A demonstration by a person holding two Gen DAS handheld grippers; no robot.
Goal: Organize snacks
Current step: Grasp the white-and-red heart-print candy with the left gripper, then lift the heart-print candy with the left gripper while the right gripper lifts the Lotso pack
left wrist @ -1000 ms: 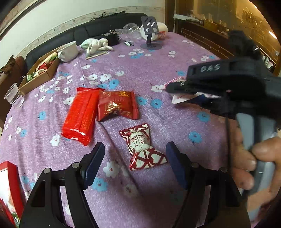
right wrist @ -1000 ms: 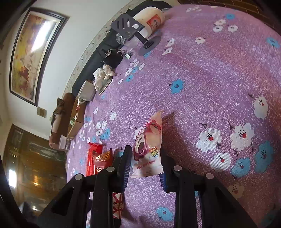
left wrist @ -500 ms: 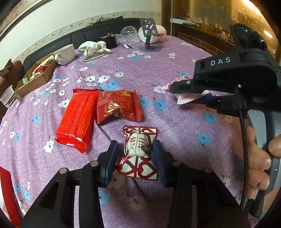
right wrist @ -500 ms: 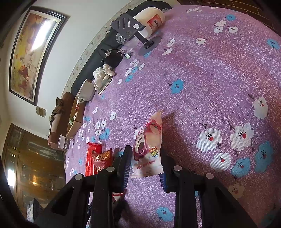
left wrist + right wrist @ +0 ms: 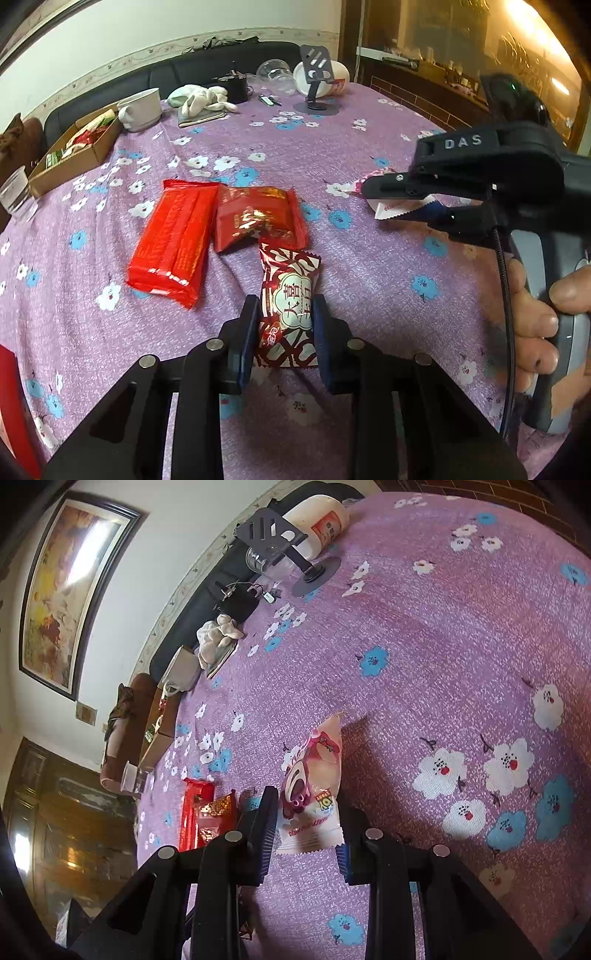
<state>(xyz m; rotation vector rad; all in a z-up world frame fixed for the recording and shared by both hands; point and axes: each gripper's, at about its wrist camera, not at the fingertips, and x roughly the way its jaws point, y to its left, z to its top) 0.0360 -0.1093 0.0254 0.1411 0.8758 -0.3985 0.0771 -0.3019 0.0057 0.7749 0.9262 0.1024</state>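
My left gripper (image 5: 284, 325) is shut on a red-and-white candy packet (image 5: 290, 306) that lies on the purple flowered tablecloth (image 5: 332, 147). Just beyond it lie a dark red snack pouch (image 5: 258, 218) and a long bright red packet (image 5: 171, 240), side by side. My right gripper (image 5: 306, 830) is shut on a pink bear snack packet (image 5: 312, 786) and holds it edge-up above the cloth. In the left wrist view the right gripper (image 5: 376, 199) shows at the right with that packet's white edge (image 5: 399, 210) sticking out.
A cardboard box with snacks (image 5: 74, 147) sits at the far left edge beside a clear cup (image 5: 14, 195). A white mug (image 5: 142, 109), a crumpled cloth (image 5: 201, 101), a black phone stand (image 5: 317, 85) and a white jar (image 5: 321, 520) stand at the back. A red box (image 5: 14, 406) is at the near left.
My left gripper moved forward over the red-and-white candy and closed on it. The right gripper kept holding the pink packet in place.
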